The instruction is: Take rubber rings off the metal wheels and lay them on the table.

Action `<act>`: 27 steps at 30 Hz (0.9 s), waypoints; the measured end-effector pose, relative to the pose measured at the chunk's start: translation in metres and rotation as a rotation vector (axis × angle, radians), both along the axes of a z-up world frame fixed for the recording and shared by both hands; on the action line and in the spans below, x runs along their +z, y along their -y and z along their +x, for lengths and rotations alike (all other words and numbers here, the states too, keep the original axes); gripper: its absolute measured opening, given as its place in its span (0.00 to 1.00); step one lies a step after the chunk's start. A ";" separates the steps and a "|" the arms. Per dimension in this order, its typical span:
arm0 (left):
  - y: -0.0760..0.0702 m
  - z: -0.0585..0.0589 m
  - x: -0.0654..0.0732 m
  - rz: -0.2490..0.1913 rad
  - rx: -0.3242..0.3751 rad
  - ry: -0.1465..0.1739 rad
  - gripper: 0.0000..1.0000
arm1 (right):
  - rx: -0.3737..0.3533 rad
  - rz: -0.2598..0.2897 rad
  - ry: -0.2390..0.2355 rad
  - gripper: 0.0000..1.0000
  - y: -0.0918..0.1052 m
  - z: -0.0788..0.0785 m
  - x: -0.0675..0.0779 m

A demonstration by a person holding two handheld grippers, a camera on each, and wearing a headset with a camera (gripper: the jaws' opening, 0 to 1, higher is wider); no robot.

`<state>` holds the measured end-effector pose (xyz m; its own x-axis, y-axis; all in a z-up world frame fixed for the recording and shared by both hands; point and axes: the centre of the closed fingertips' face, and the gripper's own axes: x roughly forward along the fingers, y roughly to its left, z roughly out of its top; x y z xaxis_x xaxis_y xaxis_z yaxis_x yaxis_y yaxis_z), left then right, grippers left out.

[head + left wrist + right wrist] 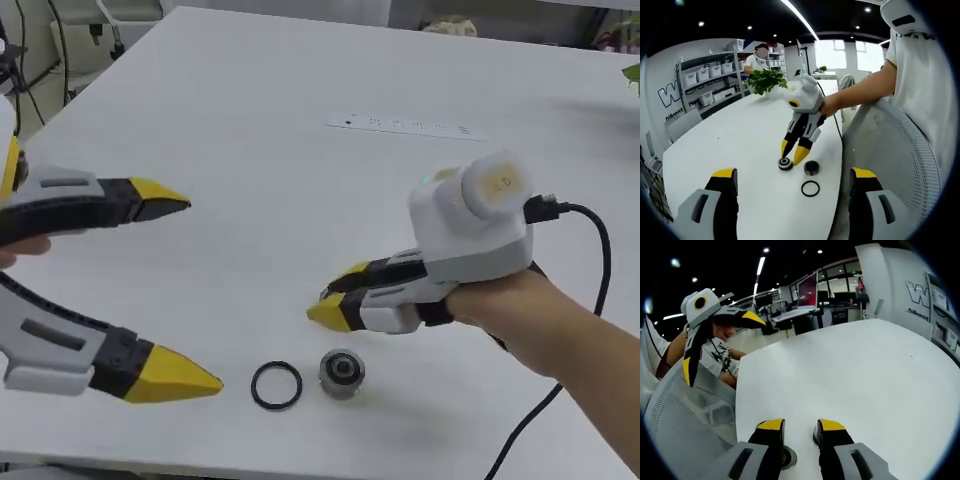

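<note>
A loose black rubber ring (276,385) (810,188) lies flat on the white table (300,180). Just right of it stands a small metal wheel (341,372) (811,167). A second wheel (785,163) (788,458) sits on the table right under the tips of my right gripper (330,295) (793,151) (801,425), beside its left jaw. That gripper's jaws stand a little apart and hold nothing. My left gripper (205,292) (793,172) (720,345) hovers wide open to the left, pointing at the ring and wheels.
A white power strip (405,126) lies farther back on the table. A black cable (600,250) trails from the right gripper. A mesh chair (890,145) stands at the near table edge, and a potted plant (765,80) at the far end.
</note>
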<state>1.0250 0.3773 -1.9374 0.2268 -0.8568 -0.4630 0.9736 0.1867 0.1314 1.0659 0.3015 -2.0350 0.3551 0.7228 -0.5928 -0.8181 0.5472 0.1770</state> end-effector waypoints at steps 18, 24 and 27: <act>0.063 0.036 0.021 0.032 -0.193 0.066 0.90 | -0.127 -0.013 -0.025 0.25 0.034 0.016 -0.014; 0.083 0.047 0.017 0.004 -0.211 0.061 0.88 | -0.137 -0.020 -0.044 0.25 0.040 0.017 -0.020; 0.091 0.053 0.013 -0.018 -0.203 0.046 0.86 | -0.146 -0.020 -0.055 0.25 0.043 0.018 -0.024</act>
<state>1.0785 0.2860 -1.9244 0.0692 -0.8952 -0.4403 0.9845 -0.0100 0.1751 1.0834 0.2584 -2.0588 0.4225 0.6535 -0.6280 -0.7187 0.6637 0.2071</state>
